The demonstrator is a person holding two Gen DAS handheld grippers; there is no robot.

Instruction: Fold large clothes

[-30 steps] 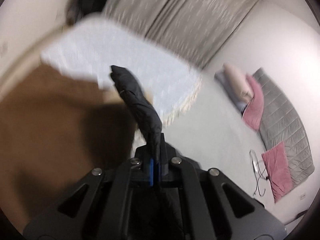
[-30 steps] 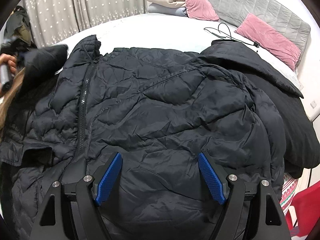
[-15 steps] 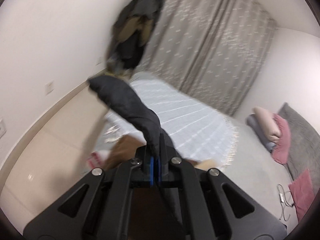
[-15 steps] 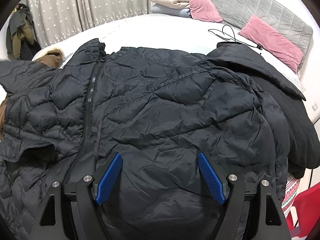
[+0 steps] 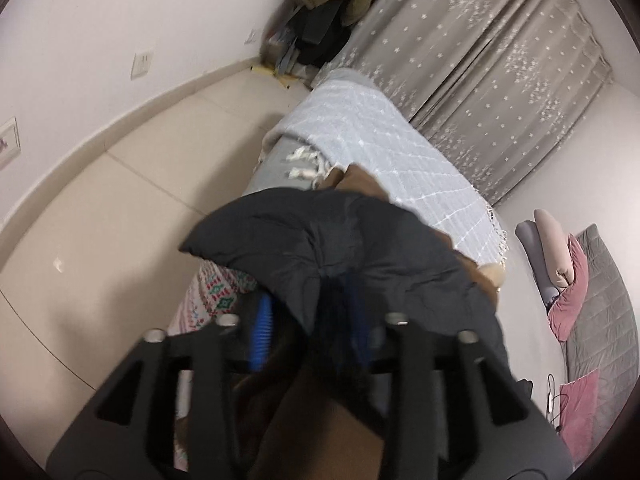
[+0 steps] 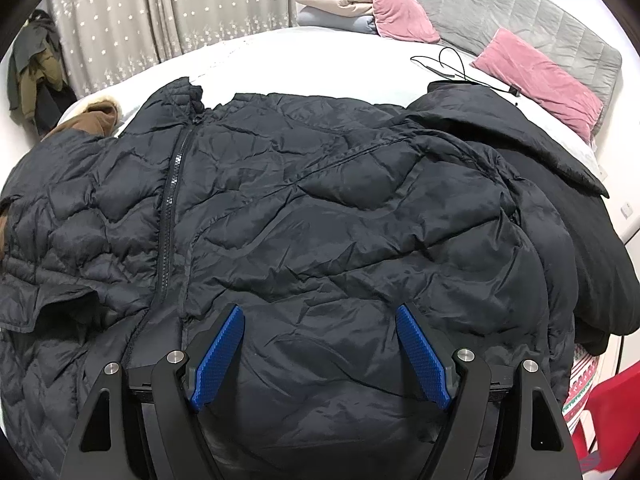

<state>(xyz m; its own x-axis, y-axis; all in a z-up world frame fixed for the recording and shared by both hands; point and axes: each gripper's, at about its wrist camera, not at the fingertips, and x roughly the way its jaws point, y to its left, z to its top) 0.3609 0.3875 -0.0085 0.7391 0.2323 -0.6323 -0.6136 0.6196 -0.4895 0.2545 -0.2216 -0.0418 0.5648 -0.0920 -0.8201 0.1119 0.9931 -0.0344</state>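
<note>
My right tongs (image 6: 320, 354) hang spread wide over the black puffer jacket (image 6: 304, 216), which lies zipper-up across the bed (image 6: 280, 52); I judge they wait there to pin or take the hem for the fold. The left wrist view shows what the right one cannot: my left tongs (image 5: 308, 312) with a flap of that dark padded fabric (image 5: 320, 240) draped over the blue pads. They look parted, but blur keeps me from telling whether they grip it. Only the right view shows a second black coat (image 6: 560, 184) overlapping the jacket and a brown garment (image 6: 96, 116) beside its collar.
</note>
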